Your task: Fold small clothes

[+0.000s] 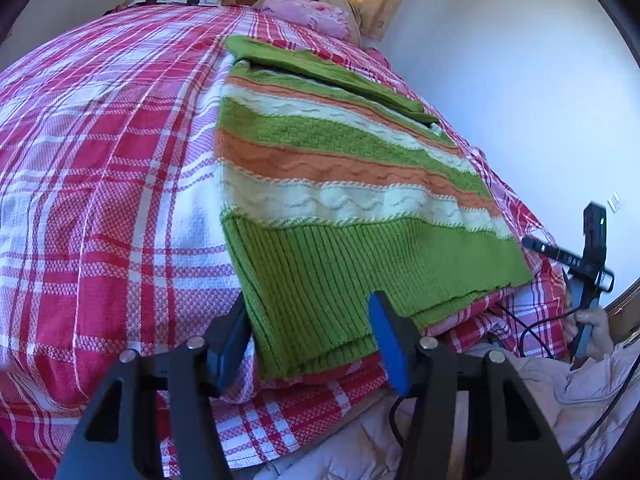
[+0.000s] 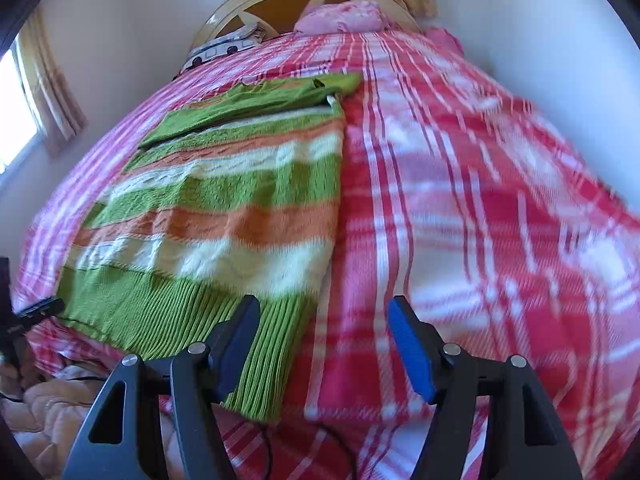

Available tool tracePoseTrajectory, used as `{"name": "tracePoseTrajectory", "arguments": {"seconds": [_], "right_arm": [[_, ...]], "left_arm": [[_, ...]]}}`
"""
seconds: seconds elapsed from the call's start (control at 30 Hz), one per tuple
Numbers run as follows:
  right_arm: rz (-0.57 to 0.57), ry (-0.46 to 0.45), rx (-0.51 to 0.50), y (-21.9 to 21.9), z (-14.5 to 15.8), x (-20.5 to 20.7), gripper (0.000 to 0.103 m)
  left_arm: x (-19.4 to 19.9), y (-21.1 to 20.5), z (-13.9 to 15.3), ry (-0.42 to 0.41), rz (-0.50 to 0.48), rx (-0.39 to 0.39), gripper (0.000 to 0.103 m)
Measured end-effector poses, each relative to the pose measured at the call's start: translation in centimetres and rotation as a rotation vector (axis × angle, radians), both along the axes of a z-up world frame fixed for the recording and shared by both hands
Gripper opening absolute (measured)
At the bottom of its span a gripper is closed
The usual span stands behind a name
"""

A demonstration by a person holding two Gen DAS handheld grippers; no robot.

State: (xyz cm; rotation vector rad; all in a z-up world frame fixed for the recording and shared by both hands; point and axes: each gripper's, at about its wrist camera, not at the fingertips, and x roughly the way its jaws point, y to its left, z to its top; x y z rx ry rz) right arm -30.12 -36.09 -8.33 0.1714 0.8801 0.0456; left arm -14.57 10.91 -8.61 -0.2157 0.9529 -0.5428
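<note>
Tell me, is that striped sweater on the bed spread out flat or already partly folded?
Partly folded. The striped sweater lies flat on the plaid bedspread, with a green sleeve laid across its upper part.

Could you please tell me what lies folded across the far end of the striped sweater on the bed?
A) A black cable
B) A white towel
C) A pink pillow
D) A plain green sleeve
D: a plain green sleeve lies folded across the far end of the striped sweater, seen from the other side in the right wrist view as well, on the red plaid bedspread.
</note>
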Motion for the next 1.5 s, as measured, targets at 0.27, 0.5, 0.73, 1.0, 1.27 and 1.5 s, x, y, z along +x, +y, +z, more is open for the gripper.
{"name": "tracePoseTrajectory", "arguments": {"seconds": [0.27, 0.5, 0.73, 1.0, 1.27, 1.5], "right_arm": [[0.071, 0.013, 0.013, 2.2, -0.8, -1.2, 0.063], [0.084, 0.022, -0.125, 3.7, -0.6, -1.6, 0.037], [0.112, 0.048, -0.135, 3.9, -1.1, -1.4, 0.037], [0.164, 0.046, -0.098, 4.8, -1.0, -1.6, 0.01], [0.152, -0.015, 0.248, 1.3, 2.0, 0.2, 0.006], [0.124, -0.096, 0.335, 0.4, 4.3, 5.2, 0.005]], "left_arm": [[-0.6, 0.6, 0.0, 0.021, 0.005, -0.05, 0.06], [-0.6, 0.5, 0.1, 0.019, 0.008, -0.061, 0.06], [-0.9, 0.5, -0.1, 0.01, 0.014, -0.067, 0.059], [-0.7, 1.2, -0.5, 0.025, 0.063, -0.043, 0.013], [0.7, 1.4, 2.5, 0.023, 0.032, -0.177, 0.008], [6.5, 0.3, 5.1, -0.001, 0.042, -0.232, 0.008]]}}
